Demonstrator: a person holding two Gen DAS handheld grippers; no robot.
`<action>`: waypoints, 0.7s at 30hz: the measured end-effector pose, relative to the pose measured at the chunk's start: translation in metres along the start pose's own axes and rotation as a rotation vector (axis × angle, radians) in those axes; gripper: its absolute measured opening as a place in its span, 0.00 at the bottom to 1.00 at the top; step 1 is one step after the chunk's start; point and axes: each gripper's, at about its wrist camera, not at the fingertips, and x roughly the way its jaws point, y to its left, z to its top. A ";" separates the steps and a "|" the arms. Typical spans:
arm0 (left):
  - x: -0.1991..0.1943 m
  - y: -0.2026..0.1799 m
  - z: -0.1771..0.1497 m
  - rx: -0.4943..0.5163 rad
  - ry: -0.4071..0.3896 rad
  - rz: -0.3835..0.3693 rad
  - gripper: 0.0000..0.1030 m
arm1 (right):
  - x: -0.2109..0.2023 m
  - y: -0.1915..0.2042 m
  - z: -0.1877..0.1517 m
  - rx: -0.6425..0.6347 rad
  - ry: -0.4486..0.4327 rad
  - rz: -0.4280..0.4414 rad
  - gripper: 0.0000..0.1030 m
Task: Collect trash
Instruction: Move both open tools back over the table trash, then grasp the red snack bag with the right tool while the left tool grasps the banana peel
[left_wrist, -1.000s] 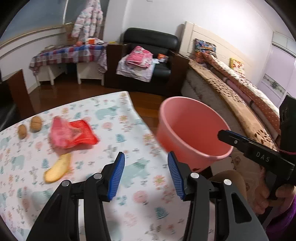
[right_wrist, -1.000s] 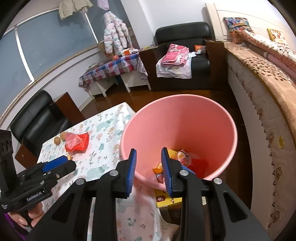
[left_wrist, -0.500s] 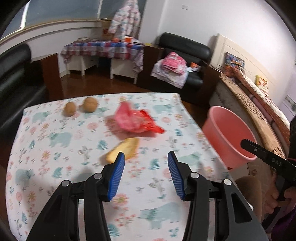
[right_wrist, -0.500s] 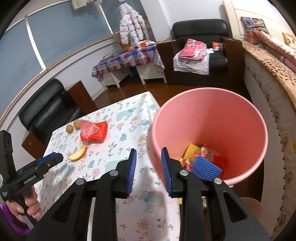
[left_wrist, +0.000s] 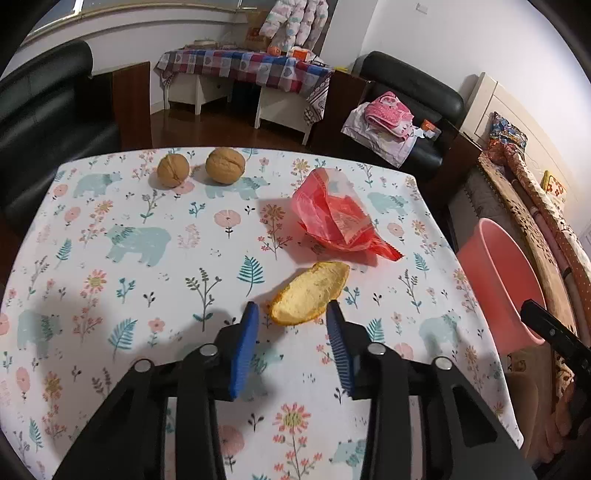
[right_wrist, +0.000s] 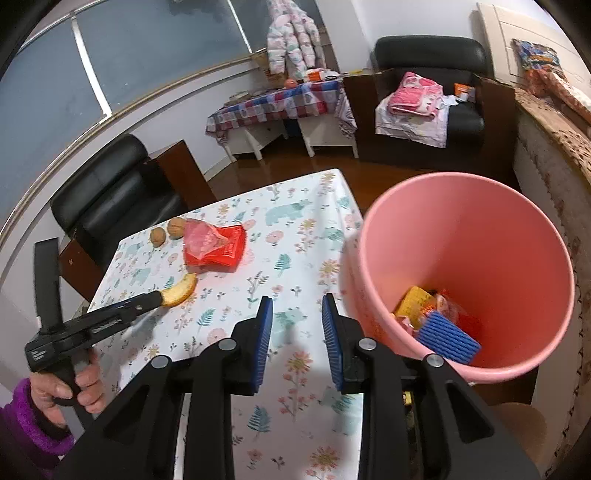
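Note:
An orange peel (left_wrist: 310, 291) lies on the flowered tablecloth, its near end between the blue pads of my left gripper (left_wrist: 291, 314). The jaws are closing on it, and a sliver of cloth still shows beside the left pad. From the right wrist view, the left gripper (right_wrist: 157, 298) meets the peel (right_wrist: 181, 288) at its tip. A crumpled red wrapper (left_wrist: 340, 221) lies just beyond the peel. The pink bucket (right_wrist: 461, 273) stands off the table's right edge with yellow, red and blue scraps inside. My right gripper (right_wrist: 297, 306) hovers open and empty over the table beside the bucket.
Two walnuts (left_wrist: 173, 170) (left_wrist: 225, 165) sit near the table's far edge. The table (left_wrist: 129, 295) ends close to the bucket (left_wrist: 498, 288). A brown stool (right_wrist: 517, 432) stands below the bucket. A bed runs along the right, black armchairs stand behind.
The left gripper swung away from the bucket, back over the table and down to the orange peel, and its jaws narrowed. The right gripper drifted left, so the bucket now sits right of its fingers.

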 end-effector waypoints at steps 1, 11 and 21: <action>0.003 0.000 0.001 -0.001 0.003 0.001 0.34 | 0.002 0.002 0.001 -0.005 0.000 0.007 0.27; 0.023 0.010 0.004 -0.034 0.031 0.006 0.08 | 0.027 0.031 0.016 -0.038 0.038 0.102 0.27; 0.010 0.021 0.003 -0.059 -0.003 -0.025 0.05 | 0.071 0.078 0.046 -0.044 0.080 0.245 0.27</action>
